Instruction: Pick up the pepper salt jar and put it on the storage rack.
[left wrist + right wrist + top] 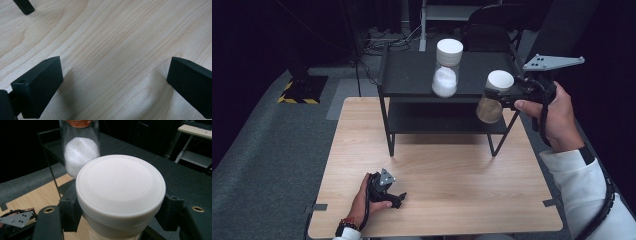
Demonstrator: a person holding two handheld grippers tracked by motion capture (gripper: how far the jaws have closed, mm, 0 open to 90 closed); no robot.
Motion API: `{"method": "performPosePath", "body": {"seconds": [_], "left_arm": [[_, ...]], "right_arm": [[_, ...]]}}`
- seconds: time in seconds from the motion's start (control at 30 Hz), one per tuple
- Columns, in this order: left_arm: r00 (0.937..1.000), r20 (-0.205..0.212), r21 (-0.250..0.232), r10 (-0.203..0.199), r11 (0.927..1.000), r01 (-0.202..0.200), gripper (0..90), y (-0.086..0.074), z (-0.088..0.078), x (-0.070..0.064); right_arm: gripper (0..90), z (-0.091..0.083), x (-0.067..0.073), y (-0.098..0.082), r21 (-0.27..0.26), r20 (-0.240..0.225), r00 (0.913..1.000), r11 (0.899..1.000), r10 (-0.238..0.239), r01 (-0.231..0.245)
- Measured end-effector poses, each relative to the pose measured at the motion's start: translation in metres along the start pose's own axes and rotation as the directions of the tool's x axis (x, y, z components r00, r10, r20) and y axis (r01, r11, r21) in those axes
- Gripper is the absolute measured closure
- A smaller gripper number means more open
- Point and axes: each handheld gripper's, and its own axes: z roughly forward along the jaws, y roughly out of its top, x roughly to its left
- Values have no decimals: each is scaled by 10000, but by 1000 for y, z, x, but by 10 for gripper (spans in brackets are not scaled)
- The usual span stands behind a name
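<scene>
My right gripper (499, 96) is shut on a clear jar with a white lid (499, 80) and brownish contents, held in the air at the front right corner of a black two-tier shelf (412, 75). In the right gripper view the white lid (120, 186) sits between the two black jaws, clamped just under its rim. A second clear jar (446, 70) (80, 150) holding white grains stands on the shelf's top. My left gripper (398, 199) rests on the wooden table (452, 175) near the front left; in the left gripper view its jaws stand wide apart over bare wood (112, 50), nothing between them.
The shelf stands on the table's far half, with a lower tier under its top. Grey carpet surrounds the table, with a black-and-yellow marked base (302, 90) at the far left and a dark chair (492, 25) behind the shelf.
</scene>
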Motion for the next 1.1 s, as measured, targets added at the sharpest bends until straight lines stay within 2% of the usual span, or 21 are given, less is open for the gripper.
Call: {"method": "performPosePath", "body": {"seconds": [0.1,0.47,0.73,1.1], "left_arm": [[10000,0,1,1,10000,-1,1,0,0,0],[10000,5,3,-7,10000,7,1,0,0,0],[10000,10,21,1,10000,-1,1,0,0,0],[10000,11,21,-2,10000,2,1,0,0,0]], "right_arm": [[334,1,1,5,22,60,9999,9999,-98,98],[334,-1,-4,18,-295,48,10000,9995,67,-65],[334,6,-12,25,-517,151,9994,9982,323,-314],[335,16,-23,29,-754,-115,9994,9966,311,-319]]}}
